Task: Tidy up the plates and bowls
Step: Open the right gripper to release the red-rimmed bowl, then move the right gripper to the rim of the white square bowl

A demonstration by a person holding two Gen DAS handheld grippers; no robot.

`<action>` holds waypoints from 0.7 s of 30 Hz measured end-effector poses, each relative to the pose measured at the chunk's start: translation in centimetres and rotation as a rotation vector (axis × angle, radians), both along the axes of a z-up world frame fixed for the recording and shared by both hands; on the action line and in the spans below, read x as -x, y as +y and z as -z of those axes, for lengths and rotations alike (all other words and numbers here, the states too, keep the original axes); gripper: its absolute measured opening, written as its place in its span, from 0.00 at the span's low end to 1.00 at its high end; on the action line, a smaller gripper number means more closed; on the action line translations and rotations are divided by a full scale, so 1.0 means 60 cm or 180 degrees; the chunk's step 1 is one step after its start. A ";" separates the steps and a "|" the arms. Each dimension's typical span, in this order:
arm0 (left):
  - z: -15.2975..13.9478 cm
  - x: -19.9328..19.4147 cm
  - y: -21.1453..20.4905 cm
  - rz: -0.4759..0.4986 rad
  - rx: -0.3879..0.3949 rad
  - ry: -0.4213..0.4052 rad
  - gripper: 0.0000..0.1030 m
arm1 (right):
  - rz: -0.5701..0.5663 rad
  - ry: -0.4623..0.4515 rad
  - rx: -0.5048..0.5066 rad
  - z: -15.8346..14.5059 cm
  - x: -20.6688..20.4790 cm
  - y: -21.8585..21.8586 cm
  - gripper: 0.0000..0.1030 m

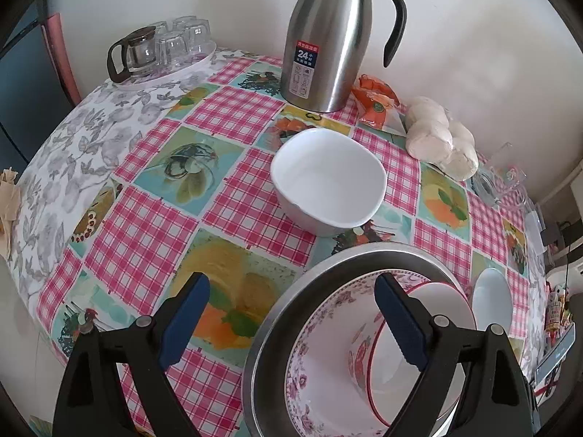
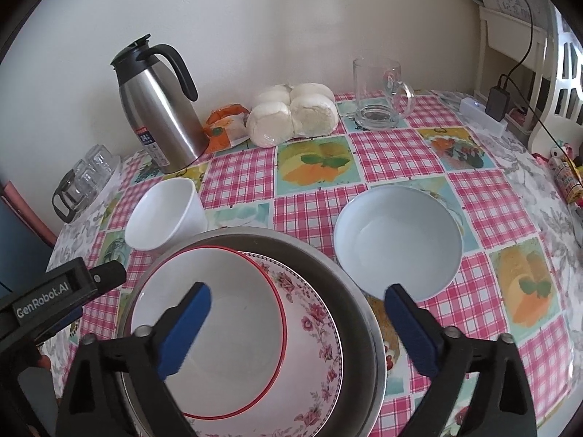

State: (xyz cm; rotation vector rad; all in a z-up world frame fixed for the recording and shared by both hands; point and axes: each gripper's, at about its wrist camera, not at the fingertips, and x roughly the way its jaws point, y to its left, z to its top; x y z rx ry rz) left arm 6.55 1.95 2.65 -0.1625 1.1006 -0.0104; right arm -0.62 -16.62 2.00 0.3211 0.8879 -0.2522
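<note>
A steel basin (image 2: 349, 291) (image 1: 349, 258) holds a floral plate (image 2: 320, 313) (image 1: 320, 331) with a red-rimmed white bowl (image 2: 233, 327) (image 1: 411, 331) in it. A white bowl (image 1: 328, 178) (image 2: 164, 215) stands behind the basin on the left. A pale blue bowl (image 2: 397, 240) (image 1: 492, 298) stands to the basin's right. My left gripper (image 1: 293, 313) is open over the basin's left rim. My right gripper (image 2: 298, 317) is open above the stack; its right fingertip is near the blue bowl's front rim. The left gripper's body (image 2: 54, 291) shows at the right wrist view's left edge.
A steel thermos jug (image 1: 328, 36) (image 2: 160, 109), an orange packet (image 2: 226, 127), bagged buns (image 2: 291, 113) and a glass mug (image 2: 379, 91) stand along the wall. A tray of glasses with a small teapot (image 1: 164, 51) is at the back left. The table has a checked cloth (image 1: 145, 236).
</note>
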 end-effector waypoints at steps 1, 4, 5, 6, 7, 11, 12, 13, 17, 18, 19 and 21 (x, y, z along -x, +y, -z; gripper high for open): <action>0.001 -0.001 0.001 -0.0007 0.0000 0.0009 0.90 | 0.0000 -0.0006 0.0007 0.000 0.000 0.001 0.99; 0.002 -0.001 0.003 -0.0040 -0.0004 0.0019 0.90 | -0.0003 -0.0019 0.0014 -0.001 0.000 0.001 1.00; 0.002 -0.001 0.004 -0.0053 -0.0006 0.0017 0.90 | -0.0007 -0.0024 0.0018 -0.001 0.000 0.002 1.00; 0.002 -0.001 0.005 -0.0066 -0.0009 0.0017 0.90 | -0.0020 -0.0028 0.0020 -0.001 0.000 0.001 1.00; 0.002 -0.001 0.007 -0.0085 -0.0012 0.0013 0.92 | -0.0037 -0.0035 0.0014 -0.001 0.000 0.002 1.00; 0.000 -0.003 0.014 -0.0131 -0.0031 0.0000 0.95 | -0.0049 -0.0078 0.0009 -0.003 0.001 0.006 1.00; 0.000 -0.003 0.016 -0.0149 -0.0040 -0.0007 0.95 | -0.0047 -0.0085 0.0007 -0.003 0.000 0.007 1.00; -0.001 -0.004 0.019 -0.0174 -0.0054 -0.0015 0.95 | -0.0041 -0.0095 0.0006 -0.004 0.001 0.006 1.00; -0.002 -0.008 0.033 -0.0272 -0.0104 -0.0043 0.95 | -0.0071 -0.0147 0.0043 -0.008 0.000 0.012 1.00; -0.003 -0.008 0.036 -0.0296 -0.0111 -0.0056 0.95 | -0.0094 -0.0161 0.0041 -0.009 0.000 0.015 1.00; -0.004 -0.009 0.041 -0.0322 -0.0112 -0.0078 0.95 | -0.0137 -0.0189 0.0025 -0.011 -0.001 0.019 1.00; -0.006 -0.010 0.048 -0.0355 -0.0106 -0.0116 0.95 | -0.0247 -0.0286 -0.0018 -0.018 -0.002 0.028 1.00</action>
